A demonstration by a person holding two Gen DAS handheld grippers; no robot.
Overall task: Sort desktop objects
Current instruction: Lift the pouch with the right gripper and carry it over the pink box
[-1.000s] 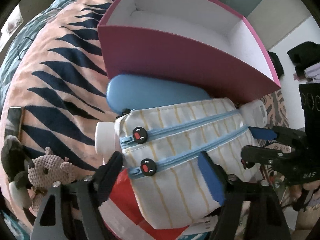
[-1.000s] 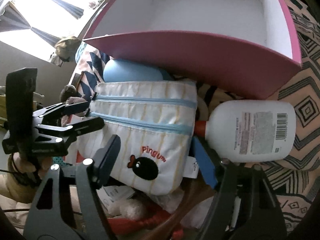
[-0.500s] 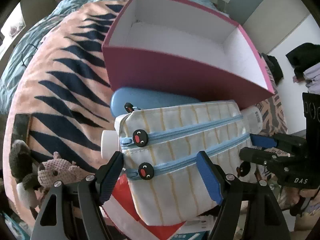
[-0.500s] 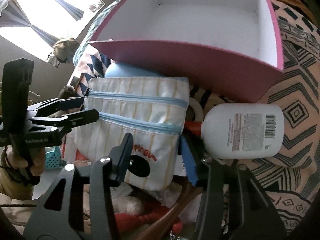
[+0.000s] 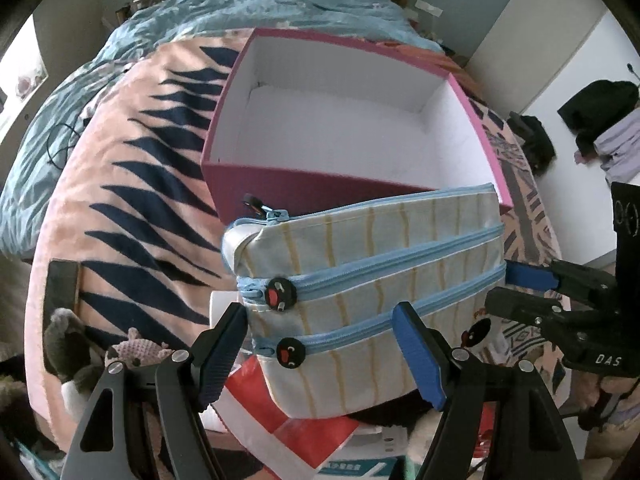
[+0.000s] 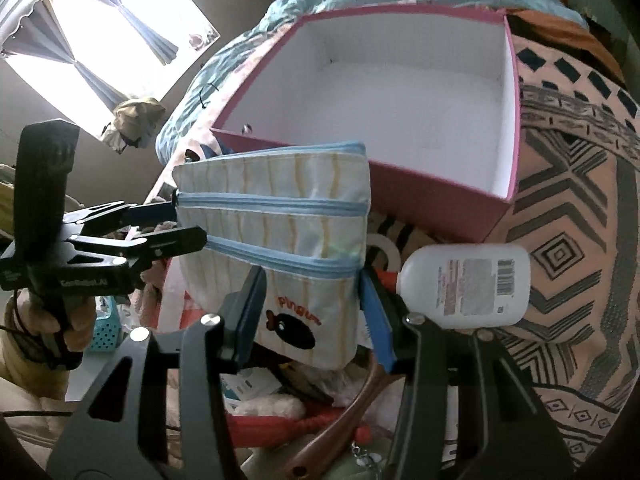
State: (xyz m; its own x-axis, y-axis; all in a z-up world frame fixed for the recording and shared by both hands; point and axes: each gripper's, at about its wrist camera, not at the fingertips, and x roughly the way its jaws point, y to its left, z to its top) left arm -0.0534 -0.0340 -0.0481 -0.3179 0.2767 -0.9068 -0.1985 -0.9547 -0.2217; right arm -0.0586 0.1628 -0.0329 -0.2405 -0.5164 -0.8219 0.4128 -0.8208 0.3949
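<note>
While both grippers clamp it, striped pencil case at frame centre, left gripper gripping one end, right gripper closed on the other, pink box above, white bottle right.

Daylight from the window, overexposed, lights the scene. Fisheye bending and dark corners frame both views; mild blur.

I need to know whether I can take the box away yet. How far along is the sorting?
Not yet. Nothing looks sorted: the pink box shows only its white inside. In hand: the striped pouch, clamped by the left tool at one end and the right tool at the other, sits at the box's near rim. Left: the white bottle on the patterned blanket and the clutter under the pouch.
</note>
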